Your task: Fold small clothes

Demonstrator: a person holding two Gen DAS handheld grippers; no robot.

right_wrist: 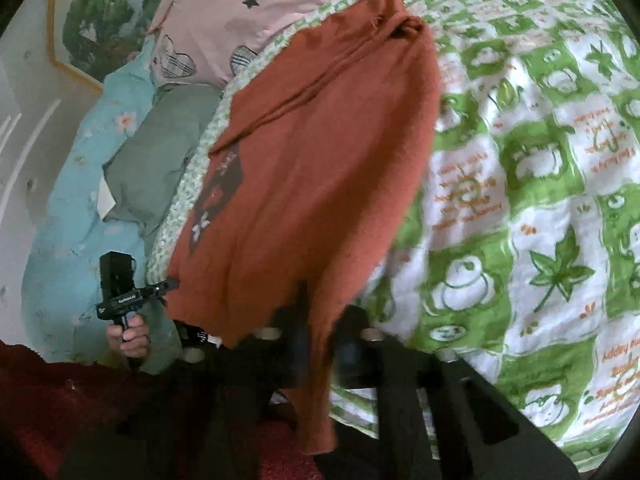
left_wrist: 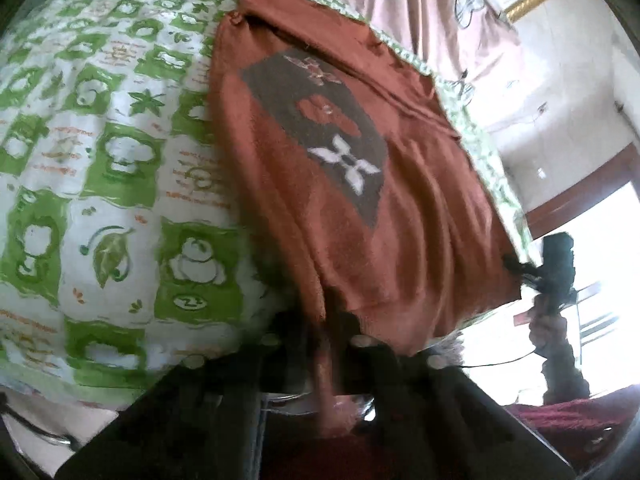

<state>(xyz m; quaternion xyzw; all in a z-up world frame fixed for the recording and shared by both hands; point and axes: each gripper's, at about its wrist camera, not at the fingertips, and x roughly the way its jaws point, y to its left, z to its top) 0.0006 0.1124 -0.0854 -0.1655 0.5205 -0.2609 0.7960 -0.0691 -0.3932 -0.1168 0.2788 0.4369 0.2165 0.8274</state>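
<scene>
Left wrist: both tongs pinch sweater (left_wrist: 360, 200) hem.

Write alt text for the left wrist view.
The left hand-held gripper pinches the near edge of a rust-orange knit garment with a grey patch, spread on a green-and-white printed quilt. The right hand-held gripper grips its far corner.

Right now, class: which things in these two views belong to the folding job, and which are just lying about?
Belonging to the job:
- rust-orange garment
- left tongs, shut on its hem
- right tongs, shut on its hem

Just lying about:
- green-and-white quilt
- pink heart-print bedding
- blue floral bedding
- grey-green pillow
</scene>
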